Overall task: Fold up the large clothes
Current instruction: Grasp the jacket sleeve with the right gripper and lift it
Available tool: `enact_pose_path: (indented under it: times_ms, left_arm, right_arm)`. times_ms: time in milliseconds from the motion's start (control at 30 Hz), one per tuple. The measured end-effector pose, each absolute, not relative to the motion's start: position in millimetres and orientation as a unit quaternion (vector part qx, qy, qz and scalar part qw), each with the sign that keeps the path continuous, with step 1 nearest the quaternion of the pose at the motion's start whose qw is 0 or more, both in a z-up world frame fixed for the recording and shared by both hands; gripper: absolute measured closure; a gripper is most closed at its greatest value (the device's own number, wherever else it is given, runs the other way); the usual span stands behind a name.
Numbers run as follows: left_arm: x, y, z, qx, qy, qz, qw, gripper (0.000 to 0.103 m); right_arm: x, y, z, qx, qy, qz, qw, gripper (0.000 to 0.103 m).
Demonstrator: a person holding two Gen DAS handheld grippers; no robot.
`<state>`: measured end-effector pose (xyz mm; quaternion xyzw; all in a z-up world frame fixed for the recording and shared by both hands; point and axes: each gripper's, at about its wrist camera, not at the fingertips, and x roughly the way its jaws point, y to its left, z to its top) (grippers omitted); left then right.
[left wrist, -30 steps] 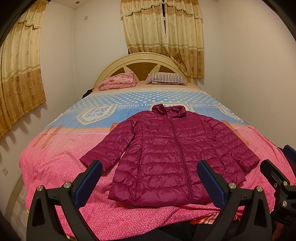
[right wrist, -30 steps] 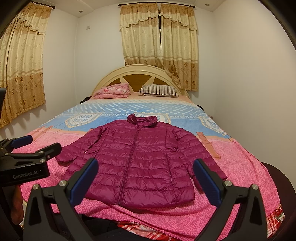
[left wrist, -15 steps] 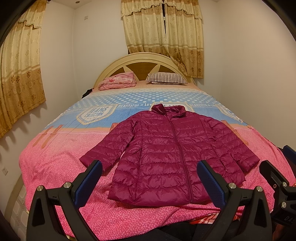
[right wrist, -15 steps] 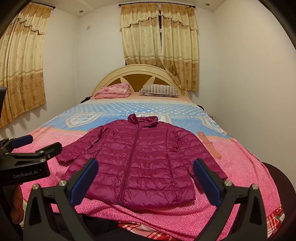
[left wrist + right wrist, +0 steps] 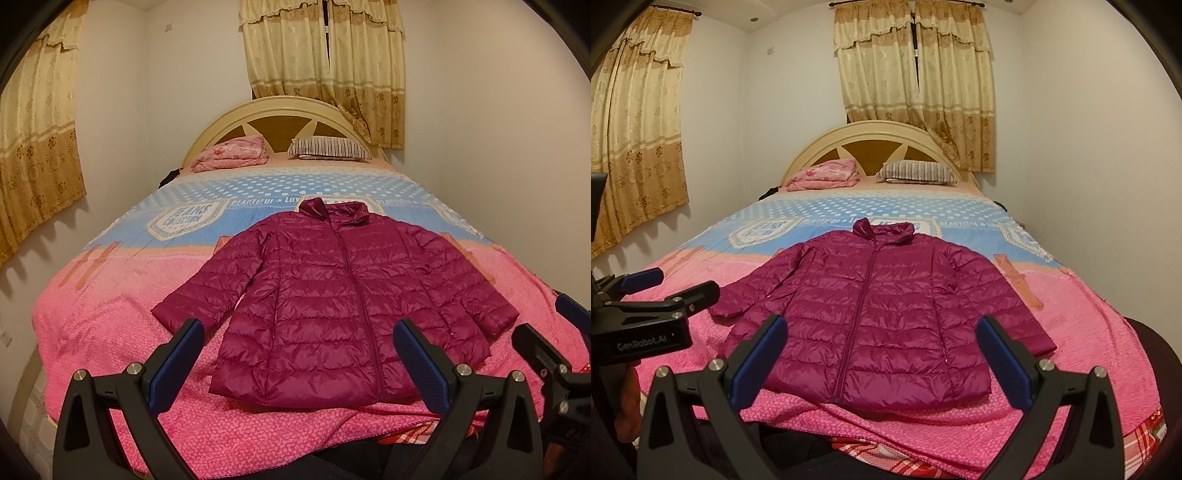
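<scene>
A magenta quilted puffer jacket [image 5: 332, 295] [image 5: 882, 314] lies flat and zipped on the bed, front up, collar toward the headboard, both sleeves spread outward. My left gripper [image 5: 297, 358] hovers open over the foot of the bed, just short of the jacket's hem, nothing between its blue pads. My right gripper [image 5: 881, 354] is also open and empty, at the same distance from the hem. The left gripper's body [image 5: 646, 317] shows at the left edge of the right wrist view, and the right gripper's body [image 5: 554, 365] at the right edge of the left wrist view.
The bed has a pink and blue bedspread [image 5: 110, 314] and a cream headboard [image 5: 280, 114]. A folded pink blanket [image 5: 232, 153] and a striped pillow [image 5: 328, 147] lie at the head. Walls stand close on both sides, with curtains [image 5: 916, 85] behind.
</scene>
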<state>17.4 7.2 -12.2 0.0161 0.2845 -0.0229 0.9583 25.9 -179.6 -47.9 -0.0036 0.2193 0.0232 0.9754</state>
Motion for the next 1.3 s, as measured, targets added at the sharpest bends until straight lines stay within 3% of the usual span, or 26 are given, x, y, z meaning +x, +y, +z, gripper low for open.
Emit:
enact_pose_path:
  times_ms: [500,667,1067,1233,1300]
  left_arm:
    - [110,4,-65,0.036,0.306,0.009,0.951,0.001]
    - [154,-6,-83,0.049,0.31,0.013,0.949,0.001]
    - [239,-15,-123,0.088,0.346,0.035,0.934,0.001]
    - [263,-13,-137,0.092,0.361,0.048,0.927,0.001]
    - [273,-9,-142,0.091,0.369,0.054,0.923,0.001]
  right_arm:
    - [90,-287,-106,0.073,0.29,-0.055,0.953,0.0]
    - [109,-343,-129,0.112,0.325,-0.106,0.933,0.009]
    - [140,-407,-169,0.166,0.389,-0.156,0.893,0.021]
    - [162,-410,-182,0.18,0.406,-0.141,0.885,0.032]
    - [168,-410,-188,0.171,0.413,-0.137,0.884,0.054]
